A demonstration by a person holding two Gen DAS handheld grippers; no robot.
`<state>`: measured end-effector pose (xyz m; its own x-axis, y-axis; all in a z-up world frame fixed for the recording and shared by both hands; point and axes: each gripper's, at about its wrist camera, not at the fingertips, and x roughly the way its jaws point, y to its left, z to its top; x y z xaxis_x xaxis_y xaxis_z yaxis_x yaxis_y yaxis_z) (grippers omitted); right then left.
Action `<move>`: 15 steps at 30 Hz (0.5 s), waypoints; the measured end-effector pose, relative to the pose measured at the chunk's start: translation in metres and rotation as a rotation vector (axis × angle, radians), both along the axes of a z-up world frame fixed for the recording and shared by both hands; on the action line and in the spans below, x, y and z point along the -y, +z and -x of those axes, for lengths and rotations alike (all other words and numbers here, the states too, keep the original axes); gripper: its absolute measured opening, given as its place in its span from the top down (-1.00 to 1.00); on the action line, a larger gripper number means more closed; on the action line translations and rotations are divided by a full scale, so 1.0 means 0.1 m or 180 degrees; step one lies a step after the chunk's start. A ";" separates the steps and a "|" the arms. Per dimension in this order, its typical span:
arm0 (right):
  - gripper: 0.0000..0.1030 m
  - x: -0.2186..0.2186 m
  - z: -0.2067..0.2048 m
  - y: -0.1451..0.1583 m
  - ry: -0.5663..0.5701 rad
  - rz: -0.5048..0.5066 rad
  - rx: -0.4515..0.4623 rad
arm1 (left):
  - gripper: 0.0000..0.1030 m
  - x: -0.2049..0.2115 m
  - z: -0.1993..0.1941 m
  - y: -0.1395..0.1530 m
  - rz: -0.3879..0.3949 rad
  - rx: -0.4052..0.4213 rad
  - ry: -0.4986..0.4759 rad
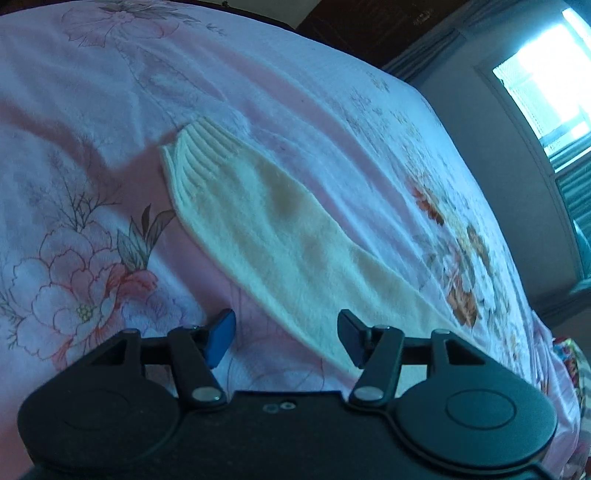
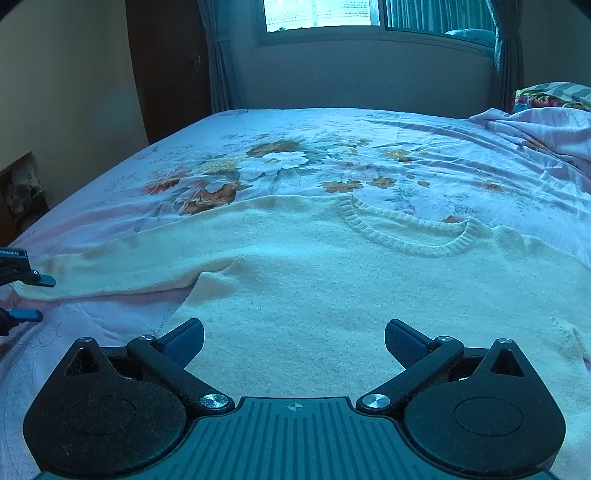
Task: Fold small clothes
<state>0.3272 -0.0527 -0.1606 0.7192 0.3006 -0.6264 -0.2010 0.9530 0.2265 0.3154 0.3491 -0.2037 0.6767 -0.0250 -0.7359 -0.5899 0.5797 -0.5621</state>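
A cream knit sweater [image 2: 332, 280] lies flat on the bed, its ribbed neckline [image 2: 406, 236] toward the window. One sleeve [image 2: 122, 262] stretches out to the left. My right gripper [image 2: 293, 341] hovers open over the sweater's body, nothing between its blue pads. In the left wrist view the sleeve [image 1: 266, 229] runs away from me to its ribbed cuff [image 1: 192, 155]. The sleeve's near part passes under my open left gripper [image 1: 286, 338], and the pads do not press on it. The right wrist view shows the left gripper [image 2: 38, 298] at the sleeve's left end.
The bed carries a pink floral sheet [image 2: 258, 162]. Bunched bedding and a patterned pillow [image 2: 554, 96] sit at the far right. A window [image 2: 317, 14] with curtains is behind the bed, and a dark door [image 2: 170, 66] stands at the left wall.
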 end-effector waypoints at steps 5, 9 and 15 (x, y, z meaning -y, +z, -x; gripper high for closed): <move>-1.00 0.00 -0.08 -0.06 -0.0030 0.0011 -0.0012 | 0.01 -0.16 -0.15 -0.05 -0.0046 0.0154 0.0190; -1.00 0.01 -0.10 -0.08 -0.0054 0.0015 -0.0023 | 0.92 -0.22 -0.22 -0.05 -0.0218 0.0091 0.0276; -1.00 0.11 -0.07 -0.09 -0.0126 -0.0031 -0.0042 | 0.98 0.12 -0.34 0.44 -0.0820 0.0352 -0.0121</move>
<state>0.3341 -0.0638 -0.1696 0.7224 0.2781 -0.6332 -0.1600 0.9580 0.2382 0.3489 0.3371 -0.1593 0.7554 0.1264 -0.6429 -0.5083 0.7323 -0.4532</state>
